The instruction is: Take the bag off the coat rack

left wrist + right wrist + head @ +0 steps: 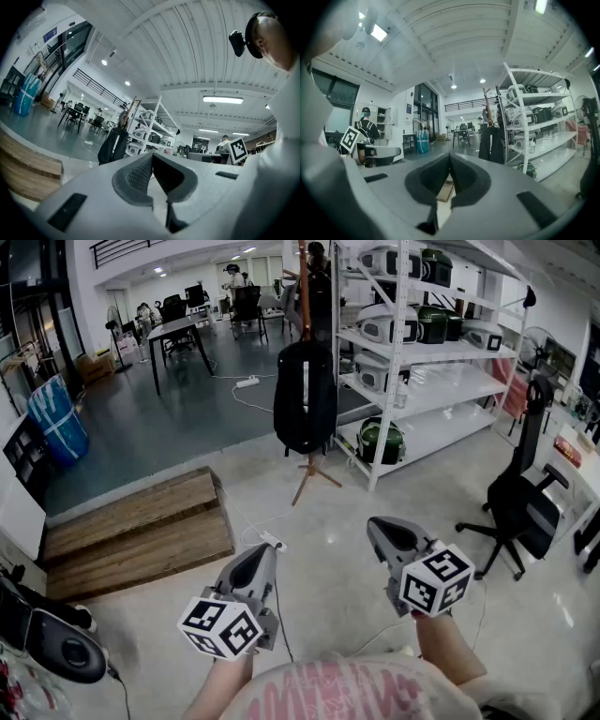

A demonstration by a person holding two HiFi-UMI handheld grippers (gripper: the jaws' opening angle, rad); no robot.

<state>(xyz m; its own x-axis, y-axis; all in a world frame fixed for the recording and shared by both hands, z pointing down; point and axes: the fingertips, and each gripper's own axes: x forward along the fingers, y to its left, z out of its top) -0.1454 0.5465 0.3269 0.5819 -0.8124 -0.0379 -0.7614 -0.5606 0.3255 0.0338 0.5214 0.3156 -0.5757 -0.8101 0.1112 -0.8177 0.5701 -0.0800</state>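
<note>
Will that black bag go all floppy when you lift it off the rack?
Probably only a bit: the black bag keeps a rounded shape while hanging, so it seems padded or filled. It may swing. The coat rack stands on thin legs, so it might wobble.

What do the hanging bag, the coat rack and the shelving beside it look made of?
Bag: black fabric, possibly nylon; matte and slightly sagging.
Coat rack: seems to be wood; reddish-brown pole and splayed legs.
Shelving: probably painted metal; thin white posts and flat shelves.
</note>
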